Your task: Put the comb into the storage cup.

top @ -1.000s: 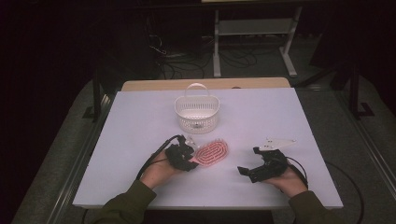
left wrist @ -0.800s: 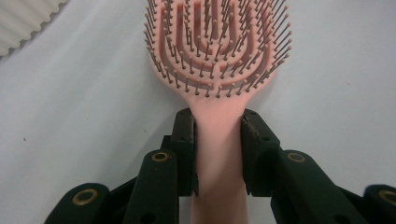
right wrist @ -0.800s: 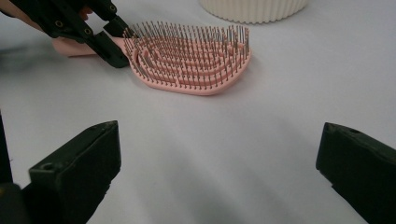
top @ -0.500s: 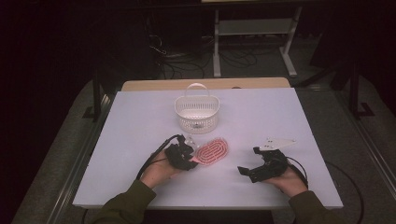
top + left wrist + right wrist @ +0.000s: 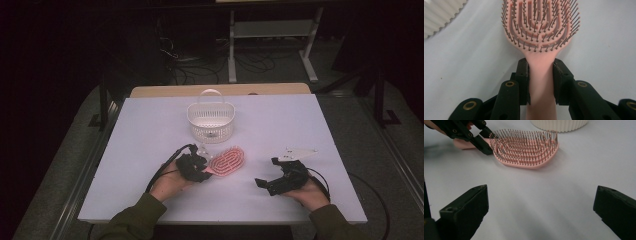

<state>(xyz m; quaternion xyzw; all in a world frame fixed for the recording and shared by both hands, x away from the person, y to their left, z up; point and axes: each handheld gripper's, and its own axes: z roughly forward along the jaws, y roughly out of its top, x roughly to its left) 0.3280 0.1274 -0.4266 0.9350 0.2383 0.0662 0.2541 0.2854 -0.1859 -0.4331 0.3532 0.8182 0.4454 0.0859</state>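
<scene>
The left gripper (image 5: 541,82) has its two jaws clenched on the handle of the pink hairbrush (image 5: 541,27), one pad pressing on each side. The brush lies bristles up on the white desk (image 5: 150,130), near the middle of its front half. The right gripper (image 5: 274,175) rests near the front right corner with jaws released wide, holding nothing. A white basket (image 5: 211,120) stands behind the brush.
</scene>
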